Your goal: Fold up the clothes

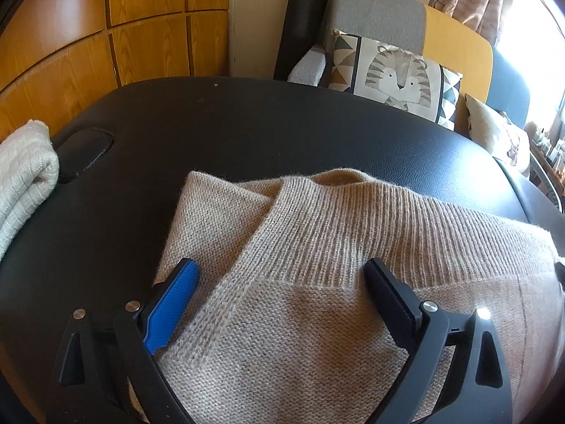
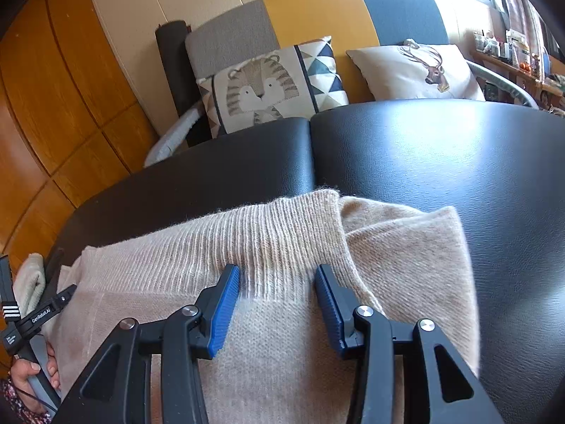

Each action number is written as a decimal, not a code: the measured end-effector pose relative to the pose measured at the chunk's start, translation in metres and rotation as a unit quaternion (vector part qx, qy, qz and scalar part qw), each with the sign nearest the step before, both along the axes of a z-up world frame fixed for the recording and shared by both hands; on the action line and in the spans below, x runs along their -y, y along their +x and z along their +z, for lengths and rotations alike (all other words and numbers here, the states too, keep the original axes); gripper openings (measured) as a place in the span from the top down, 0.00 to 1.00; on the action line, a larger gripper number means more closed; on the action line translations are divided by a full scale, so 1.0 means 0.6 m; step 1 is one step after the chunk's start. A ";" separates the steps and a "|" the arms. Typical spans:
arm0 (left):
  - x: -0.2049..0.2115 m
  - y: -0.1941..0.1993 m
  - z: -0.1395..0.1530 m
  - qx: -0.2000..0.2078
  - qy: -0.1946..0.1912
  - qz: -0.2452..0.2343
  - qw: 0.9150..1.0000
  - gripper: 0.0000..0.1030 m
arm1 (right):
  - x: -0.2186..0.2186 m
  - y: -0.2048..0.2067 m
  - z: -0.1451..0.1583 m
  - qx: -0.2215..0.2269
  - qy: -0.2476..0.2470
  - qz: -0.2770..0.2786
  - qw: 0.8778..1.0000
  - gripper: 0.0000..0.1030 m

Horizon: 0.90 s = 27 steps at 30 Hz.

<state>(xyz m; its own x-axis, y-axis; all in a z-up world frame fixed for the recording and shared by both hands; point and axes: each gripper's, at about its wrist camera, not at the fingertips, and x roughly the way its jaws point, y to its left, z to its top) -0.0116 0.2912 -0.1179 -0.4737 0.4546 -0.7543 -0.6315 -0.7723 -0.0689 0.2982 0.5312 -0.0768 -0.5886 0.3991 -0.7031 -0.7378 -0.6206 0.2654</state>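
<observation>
One beige knitted sweater with a ribbed band (image 1: 317, 282) lies folded on the black padded vinyl tabletop (image 1: 247, 130), toward its near edge, the ribbed band running across the top layer and a plain-knit fold (image 2: 416, 247) showing past it toward the far side. The left gripper (image 1: 282, 272) hangs over the sweater with its two fingers spread wide, one with a blue ridged pad (image 1: 169, 311), and nothing pinched between them; the knit lies flat below the gap. The right gripper (image 2: 277, 282), with two blue ridged pads, stands partly apart over the ribbed band, its tips down at the cloth; whether they pinch it I cannot tell. One cream ribbed knit garment (image 1: 21, 180) sits folded at the tabletop's left edge. Beyond the far edge stand two printed cushions, a tiger one (image 2: 268, 88) and a deer one (image 2: 416, 70). One hand (image 2: 31, 371) shows at the near left corner
</observation>
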 end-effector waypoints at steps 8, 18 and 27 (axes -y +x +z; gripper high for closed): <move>0.001 -0.009 0.001 0.001 0.002 -0.001 1.000 0.05 | 0.140 -0.009 0.009 0.005 0.043 0.112 0.993 0.57; 0.005 -0.015 0.005 0.009 0.010 -0.003 1.000 0.05 | 0.154 0.038 0.005 -0.012 0.023 0.092 0.995 0.57; 0.007 -0.017 0.008 0.015 0.015 -0.004 1.000 0.05 | 0.046 0.243 0.007 -0.089 -0.074 -0.093 0.989 0.56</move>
